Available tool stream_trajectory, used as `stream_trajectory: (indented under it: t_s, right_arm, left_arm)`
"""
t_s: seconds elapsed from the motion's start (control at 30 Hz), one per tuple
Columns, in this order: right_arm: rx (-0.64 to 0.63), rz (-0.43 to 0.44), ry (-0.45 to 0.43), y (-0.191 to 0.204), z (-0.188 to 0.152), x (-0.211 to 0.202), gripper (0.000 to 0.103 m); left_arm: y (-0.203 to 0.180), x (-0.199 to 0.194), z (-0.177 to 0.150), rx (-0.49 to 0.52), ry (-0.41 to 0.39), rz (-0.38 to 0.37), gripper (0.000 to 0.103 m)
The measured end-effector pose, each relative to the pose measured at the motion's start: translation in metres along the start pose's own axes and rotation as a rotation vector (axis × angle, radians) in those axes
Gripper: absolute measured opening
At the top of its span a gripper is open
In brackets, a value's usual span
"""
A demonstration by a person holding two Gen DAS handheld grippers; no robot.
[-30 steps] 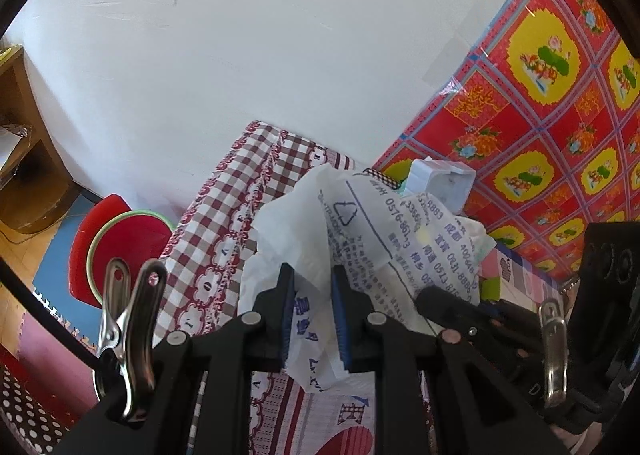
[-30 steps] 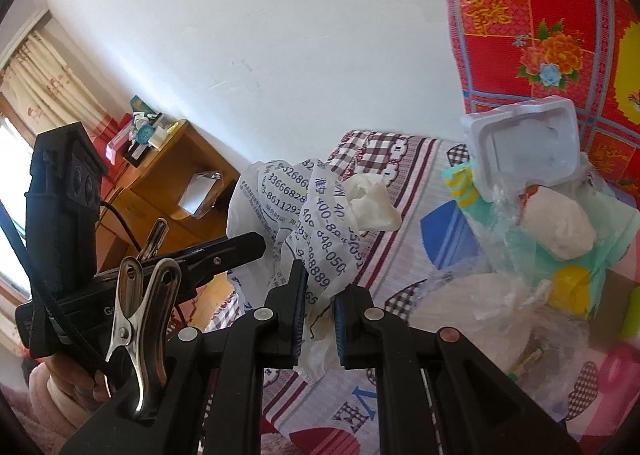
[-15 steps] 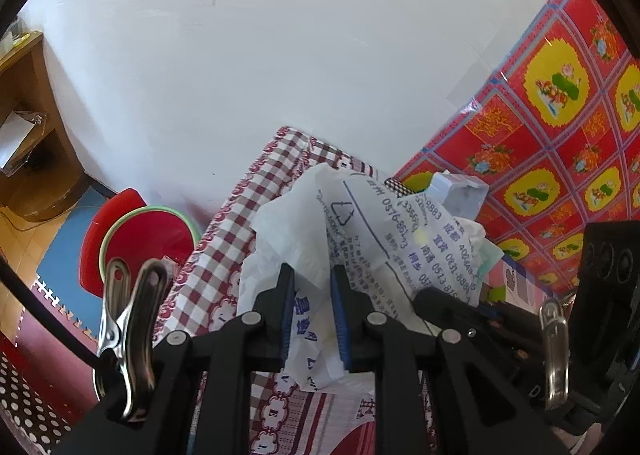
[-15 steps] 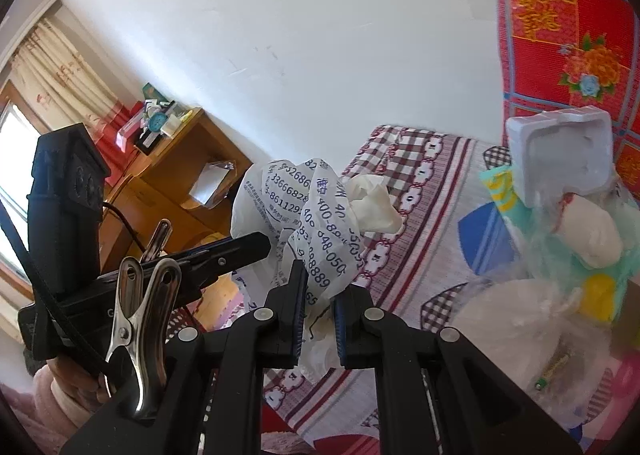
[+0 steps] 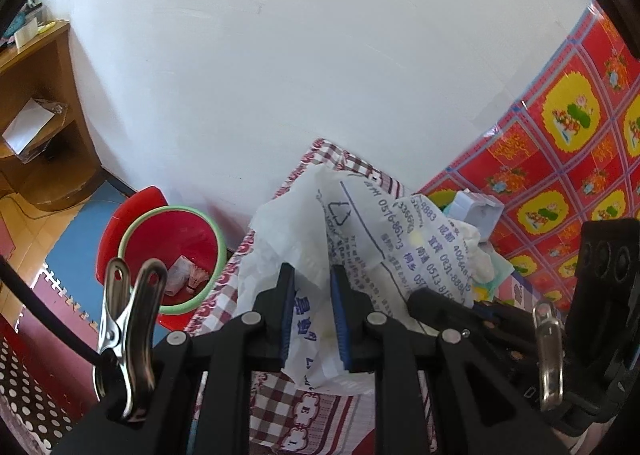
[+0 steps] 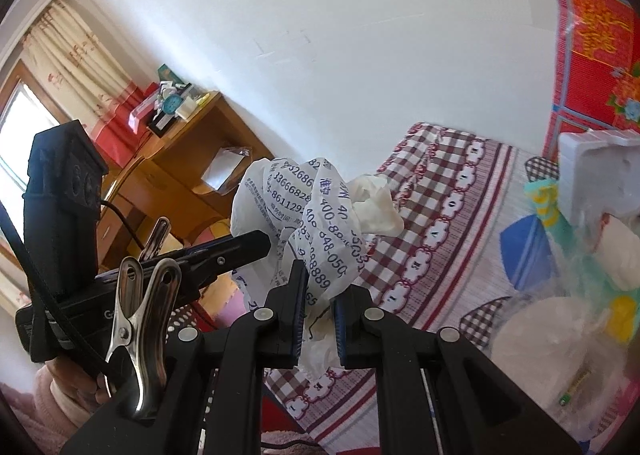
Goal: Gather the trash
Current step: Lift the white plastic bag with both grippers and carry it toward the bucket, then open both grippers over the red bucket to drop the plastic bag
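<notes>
We had the white plastic bag (image 5: 360, 231) with blue print pinched from both sides, held up over the edge of the table. Our left gripper (image 5: 312, 311) was clamped on a fold of it, and our right gripper (image 6: 318, 311) was clenched on another bunch of the same bag, with a crumpled tissue (image 6: 376, 203) poking out near the top. In the right view the left gripper's black fingers touched the bag from the left.

The table had a red-and-white checked cloth (image 6: 444, 191) with little cloud patterns along a stripe. Further right on it sat a heap of rubbish: a white foam tray (image 6: 596, 171), some clear plastic wrap (image 6: 540, 339), and a teal and yellow wrapper (image 6: 548, 199).

Down on the floor by the table's corner was a red bin with a green rim (image 5: 172, 251), with a few scraps lying in it. The floor there was blue foam mat (image 5: 80, 223). A wooden shelf unit (image 5: 36, 111) stood against the plain white wall (image 5: 300, 55), and a bright red flowered sheet (image 5: 560, 143) covered the other wall. A curtained window (image 6: 60, 67) showed beyond the shelf.
</notes>
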State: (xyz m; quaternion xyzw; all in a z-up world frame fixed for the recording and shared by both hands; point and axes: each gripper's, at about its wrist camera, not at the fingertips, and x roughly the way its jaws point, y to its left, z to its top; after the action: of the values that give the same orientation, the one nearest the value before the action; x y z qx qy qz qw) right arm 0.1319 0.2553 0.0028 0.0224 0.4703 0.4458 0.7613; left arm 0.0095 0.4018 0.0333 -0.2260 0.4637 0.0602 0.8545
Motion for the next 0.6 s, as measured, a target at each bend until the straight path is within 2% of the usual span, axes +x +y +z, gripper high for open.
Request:
stream_trajectory:
  t_s: [0.6]
  right_arm:
    - [-0.075, 0.053, 0.078, 0.034, 0.020, 0.051, 0.014]
  left_arm:
    - [0.058, -0.010, 0.005, -0.079, -0.025, 0.061, 0.019]
